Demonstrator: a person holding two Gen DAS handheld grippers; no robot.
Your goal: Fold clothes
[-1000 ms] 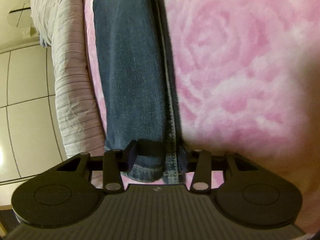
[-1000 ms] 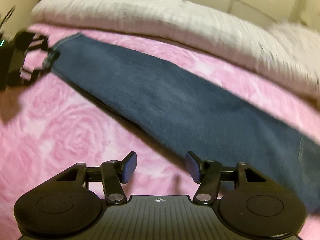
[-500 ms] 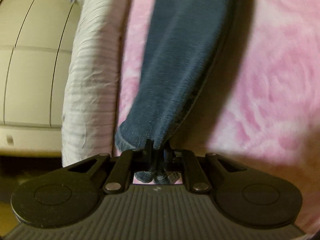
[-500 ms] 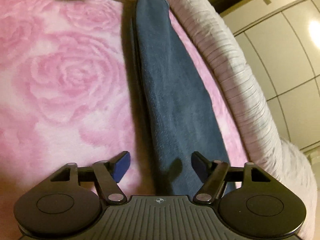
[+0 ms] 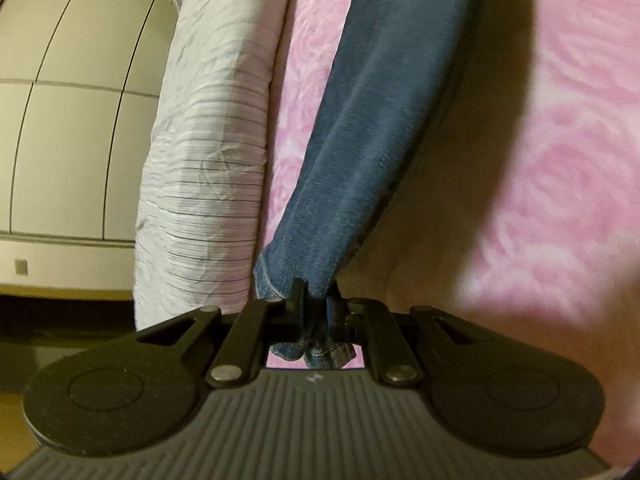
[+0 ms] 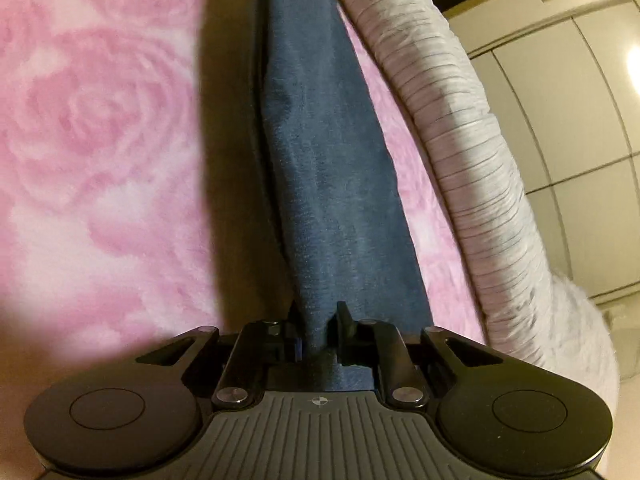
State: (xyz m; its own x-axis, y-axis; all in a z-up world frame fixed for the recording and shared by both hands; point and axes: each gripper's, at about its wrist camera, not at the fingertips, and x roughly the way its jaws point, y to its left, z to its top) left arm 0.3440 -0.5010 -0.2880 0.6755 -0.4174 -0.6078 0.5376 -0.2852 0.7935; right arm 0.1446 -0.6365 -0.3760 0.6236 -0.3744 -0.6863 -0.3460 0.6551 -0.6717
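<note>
Cupboard doors [image 5: 72,128] fill the far left of the left wrist view, then a striped white duvet [image 5: 208,152], then pink rose-patterned blanket [image 5: 560,184] on the bed. Jeans [image 5: 372,120] hang stretched above that blanket, casting a dark shadow on it. The left gripper [image 5: 314,300] has its fingers clamped on the hemmed end of the jeans. In the right wrist view, the right gripper [image 6: 318,322] has its fingers pinched on the other end of the jeans [image 6: 320,168], duvet [image 6: 472,168] to their right.
</note>
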